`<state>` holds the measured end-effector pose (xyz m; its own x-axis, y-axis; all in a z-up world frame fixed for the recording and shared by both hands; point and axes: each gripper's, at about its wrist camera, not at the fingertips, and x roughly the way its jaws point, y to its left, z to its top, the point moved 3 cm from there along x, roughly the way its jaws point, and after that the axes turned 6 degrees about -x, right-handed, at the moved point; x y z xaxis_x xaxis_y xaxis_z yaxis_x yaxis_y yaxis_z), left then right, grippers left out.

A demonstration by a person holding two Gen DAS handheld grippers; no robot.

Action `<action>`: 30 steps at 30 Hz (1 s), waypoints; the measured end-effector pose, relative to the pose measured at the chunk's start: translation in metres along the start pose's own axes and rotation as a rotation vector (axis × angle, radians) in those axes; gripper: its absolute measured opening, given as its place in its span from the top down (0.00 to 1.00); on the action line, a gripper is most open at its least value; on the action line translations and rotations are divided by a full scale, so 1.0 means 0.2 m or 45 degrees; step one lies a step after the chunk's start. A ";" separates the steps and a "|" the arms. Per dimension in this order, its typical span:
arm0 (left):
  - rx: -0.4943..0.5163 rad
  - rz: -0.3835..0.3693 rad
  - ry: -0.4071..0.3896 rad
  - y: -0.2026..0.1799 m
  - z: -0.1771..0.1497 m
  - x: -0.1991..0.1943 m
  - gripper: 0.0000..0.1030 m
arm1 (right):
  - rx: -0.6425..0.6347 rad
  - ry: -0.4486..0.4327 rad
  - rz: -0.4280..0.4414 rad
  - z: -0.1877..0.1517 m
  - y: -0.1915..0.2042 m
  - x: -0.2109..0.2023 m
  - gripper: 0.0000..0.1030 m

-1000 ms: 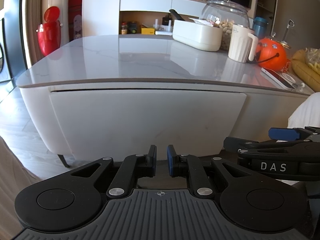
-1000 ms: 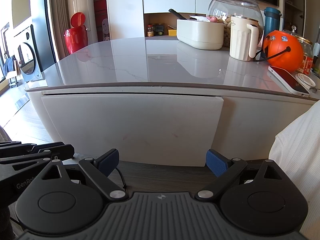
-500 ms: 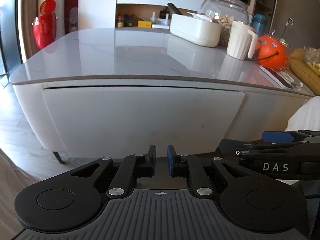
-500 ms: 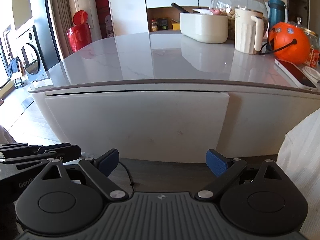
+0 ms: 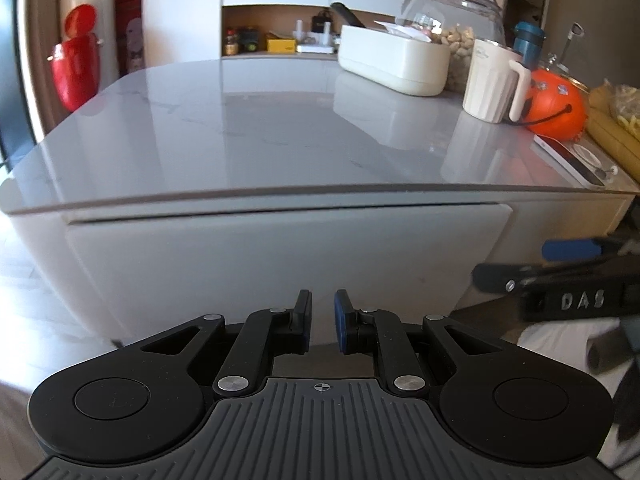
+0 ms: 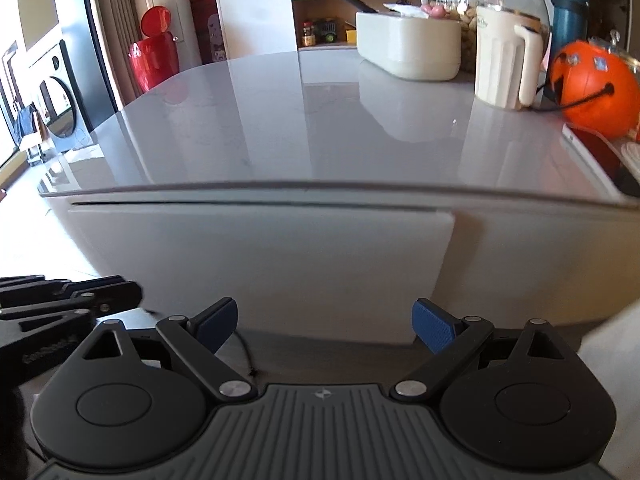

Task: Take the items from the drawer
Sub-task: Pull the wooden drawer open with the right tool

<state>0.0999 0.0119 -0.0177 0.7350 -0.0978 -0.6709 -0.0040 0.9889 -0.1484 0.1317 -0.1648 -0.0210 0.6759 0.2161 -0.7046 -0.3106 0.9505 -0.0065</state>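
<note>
Below tabletop edge [image 5: 320, 192] — closed drawer front [image 5: 280, 264]; left tongs [image 5: 322, 320] near-together, empty; right tongs [image 6: 324, 326] apart.

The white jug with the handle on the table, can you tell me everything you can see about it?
The white jug stands upright on the glossy grey table, near its far right side. It looks like cream plastic or ceramic, with ribbed sides, a handle facing right and small print near the rim. A glass jar of nuts stands right behind it, and an orange pumpkin bucket sits close on its right. Nothing grips it.
</note>
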 end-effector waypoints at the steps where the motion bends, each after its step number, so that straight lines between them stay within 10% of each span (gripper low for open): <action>1: 0.012 -0.007 -0.002 0.02 0.03 0.02 0.85 | -0.008 0.005 -0.005 0.02 -0.03 0.02 0.08; 13: -0.271 -0.153 -0.043 0.30 0.16 0.16 0.83 | -0.068 0.095 0.077 0.13 -0.35 0.33 0.08; 30: -0.151 -0.117 -0.034 0.23 0.18 0.13 0.83 | -0.179 0.117 0.203 0.11 -0.33 0.36 0.03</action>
<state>0.1438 0.0594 -0.0155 0.7538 -0.1827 -0.6311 -0.0148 0.9556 -0.2944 0.2156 -0.2065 -0.0560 0.5495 0.3335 -0.7661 -0.5029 0.8642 0.0155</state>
